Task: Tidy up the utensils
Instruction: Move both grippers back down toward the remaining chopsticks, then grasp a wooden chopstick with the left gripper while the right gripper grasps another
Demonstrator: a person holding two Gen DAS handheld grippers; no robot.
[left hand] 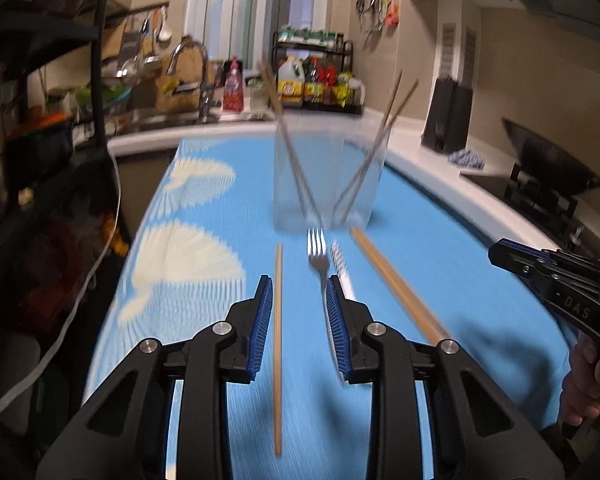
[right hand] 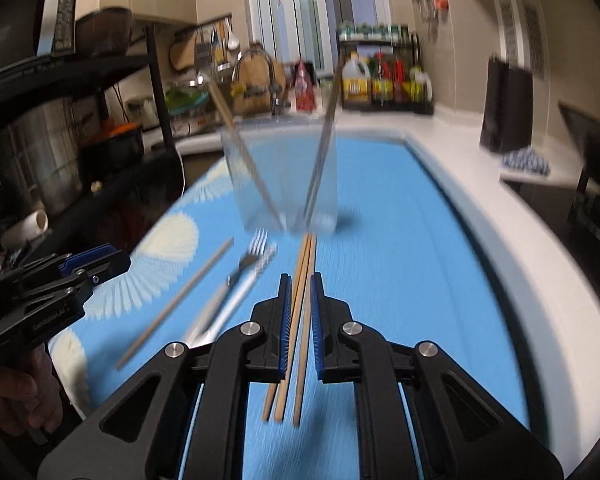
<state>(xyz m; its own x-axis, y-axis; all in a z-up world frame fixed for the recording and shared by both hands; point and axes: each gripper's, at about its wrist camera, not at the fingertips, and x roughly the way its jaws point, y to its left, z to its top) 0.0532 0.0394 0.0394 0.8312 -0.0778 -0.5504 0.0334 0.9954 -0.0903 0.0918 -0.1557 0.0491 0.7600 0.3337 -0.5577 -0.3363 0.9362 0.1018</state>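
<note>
A blue cloth (left hand: 400, 208) printed with white fan-shaped shells covers the table (left hand: 428, 148), whose white top shows as a border along the far and right edges. Near the middle of the cloth stands a clear glass holder (left hand: 328, 176), upright, with chopsticks leaning out of it to the left and to the right; motion blur softens its outline in both views.

In front of the holder, loose utensils lie on the cloth. A single wooden chopstick (left hand: 278, 344) lies to the left, running away from the camera. A metal fork (left hand: 318, 256) lies with its tines toward the holder, and just beside it is a white-handled utensil (left hand: 342, 268) too blurred to name. To the right lies a bundle of wooden chopsticks (right hand: 300, 320).

The left tongs (left hand: 298, 320) hover above the cloth with their blue pads apart, gripping nothing; the single chopstick passes below, between the pads. The right tongs (right hand: 301, 328) stand open too, narrowly, with the bundle running between the pads; whether the pads touch it cannot be told.

Behind the table the room is a kitchen. A sink with a curved faucet (left hand: 198, 80) sits at the far left, a black rack (left hand: 316, 76) of bottles and jars stands against the back wall below a bright window (left hand: 252, 0), and utensils hang from hooks (left hand: 380, 4) on the right wall. A dark knife block (left hand: 448, 116) and a checked rag (left hand: 466, 158) rest on the right side, next to a wok (left hand: 548, 160) on the stove.
</note>
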